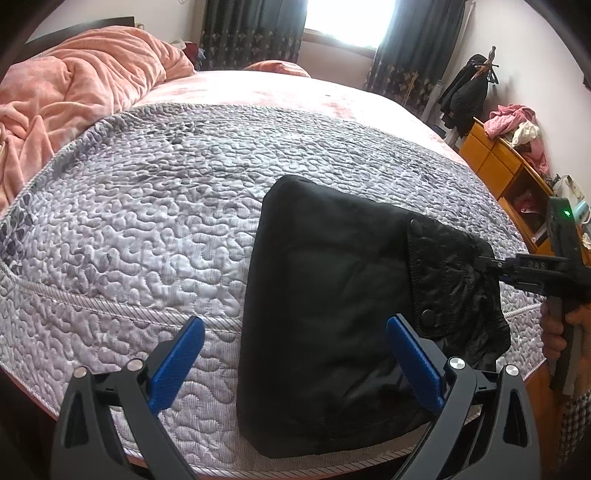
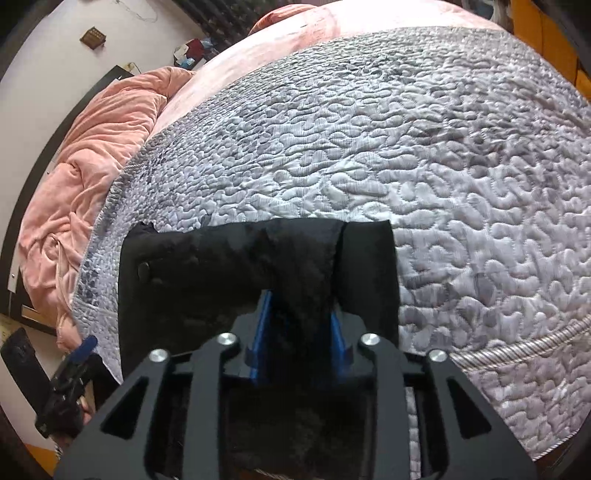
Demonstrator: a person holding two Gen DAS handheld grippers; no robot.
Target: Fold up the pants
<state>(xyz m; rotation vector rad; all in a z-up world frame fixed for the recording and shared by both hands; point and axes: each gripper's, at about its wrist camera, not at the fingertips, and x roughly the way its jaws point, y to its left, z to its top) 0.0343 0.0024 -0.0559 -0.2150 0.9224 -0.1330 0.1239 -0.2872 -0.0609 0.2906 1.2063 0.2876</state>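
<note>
The black pants (image 1: 325, 306) lie folded into a thick block near the front edge of the bed, on the grey quilted cover (image 1: 166, 206). My left gripper (image 1: 295, 354) is open, its blue pads on either side of the block's near left edge, holding nothing. My right gripper (image 1: 484, 260) comes in from the right and is shut on the pants' right side, by the snap-button flap (image 1: 428, 315). In the right wrist view the right gripper (image 2: 299, 306) pinches a bunch of black pants fabric (image 2: 258, 258) between its blue pads. The left gripper (image 2: 83, 347) shows at the lower left.
A pink blanket (image 1: 74, 85) is heaped at the bed's far left. A wooden dresser (image 1: 506, 166) with clothes on it stands to the right of the bed. A coat rack (image 1: 469, 88) and curtained window (image 1: 343, 22) are at the back.
</note>
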